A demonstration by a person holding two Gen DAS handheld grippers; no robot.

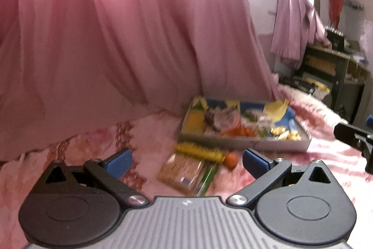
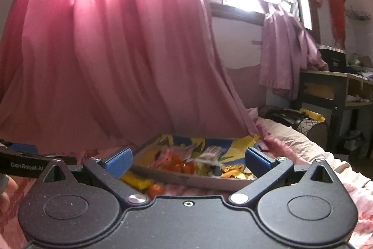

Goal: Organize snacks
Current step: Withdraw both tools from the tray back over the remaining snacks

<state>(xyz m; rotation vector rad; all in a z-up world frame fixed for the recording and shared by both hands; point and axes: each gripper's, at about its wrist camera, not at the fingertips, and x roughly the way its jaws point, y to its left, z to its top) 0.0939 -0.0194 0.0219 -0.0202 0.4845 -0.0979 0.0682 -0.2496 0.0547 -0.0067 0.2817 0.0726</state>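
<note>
Left wrist view: left gripper [image 1: 187, 160], fingers wide apart, empty, above a pink bedspread [image 1: 98, 144]. Between the fingers: clear biscuit pack [image 1: 184, 175], yellow pack [image 1: 200, 152], orange sweet [image 1: 230, 159], all just before a tray [image 1: 279, 144] of mixed snacks (blurred). Right wrist view: right gripper [image 2: 187, 161], fingers likewise apart, empty, facing the tray's near wall. Pink curtain [image 2: 116, 50] behind.
</note>
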